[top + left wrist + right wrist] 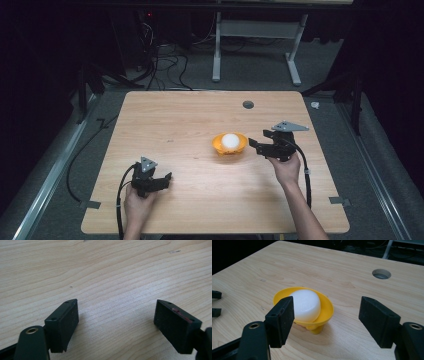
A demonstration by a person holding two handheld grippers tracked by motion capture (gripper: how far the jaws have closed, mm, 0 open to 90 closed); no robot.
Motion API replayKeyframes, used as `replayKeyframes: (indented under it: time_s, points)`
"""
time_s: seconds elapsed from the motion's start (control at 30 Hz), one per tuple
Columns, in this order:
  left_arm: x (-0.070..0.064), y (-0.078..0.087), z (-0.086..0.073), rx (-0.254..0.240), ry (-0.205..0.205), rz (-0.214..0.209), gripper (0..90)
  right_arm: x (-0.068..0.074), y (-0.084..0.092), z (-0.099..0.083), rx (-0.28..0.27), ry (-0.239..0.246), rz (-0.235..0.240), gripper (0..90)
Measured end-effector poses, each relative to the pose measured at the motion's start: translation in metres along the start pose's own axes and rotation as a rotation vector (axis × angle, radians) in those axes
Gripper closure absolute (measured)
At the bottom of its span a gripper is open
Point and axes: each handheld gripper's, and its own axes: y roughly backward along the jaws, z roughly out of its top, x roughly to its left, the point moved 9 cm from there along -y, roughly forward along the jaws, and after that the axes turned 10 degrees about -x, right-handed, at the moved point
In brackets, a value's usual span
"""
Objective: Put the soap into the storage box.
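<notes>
From the high view I see a light wooden table [200, 120] with a yellow dish [229, 144] right of its centre, and a white rounded block [230, 140] sitting inside that dish. In the right gripper view the dish [325, 311] stands on short yellow feet, and the white block [305, 305] leans against its near wall (its top is smooth and slightly domed).

My right gripper [253, 144] is held by the right hand [286, 169] just to the right of the dish, jaws pointing at it. In its own view the right gripper [325, 321] is spread wide, with nothing between the jaws; the left jaw overlaps the dish's near rim, but I cannot tell whether it touches.

My left gripper [167, 177] sits near the table's front-left, well apart from the dish, held by the left hand [136, 204]. Its own view shows the left gripper [116, 321] released, both jaws apart over bare wood grain.

A round grey hole [248, 104] lies near the table's far edge.
</notes>
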Motion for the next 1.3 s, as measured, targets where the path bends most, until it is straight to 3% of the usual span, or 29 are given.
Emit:
replayKeyframes:
  time_s: [0.6,1.3]
  points:
    - [0.0,0.0,0.0,0.0,-0.001,0.0,20.4,-0.012,0.027,-0.008,-0.03,-0.025,-0.03,29.4]
    - [0.0,0.0,0.0,0.0,-0.001,0.001,20.4,-0.009,0.047,-0.023,-0.046,-0.045,-0.028,29.5]
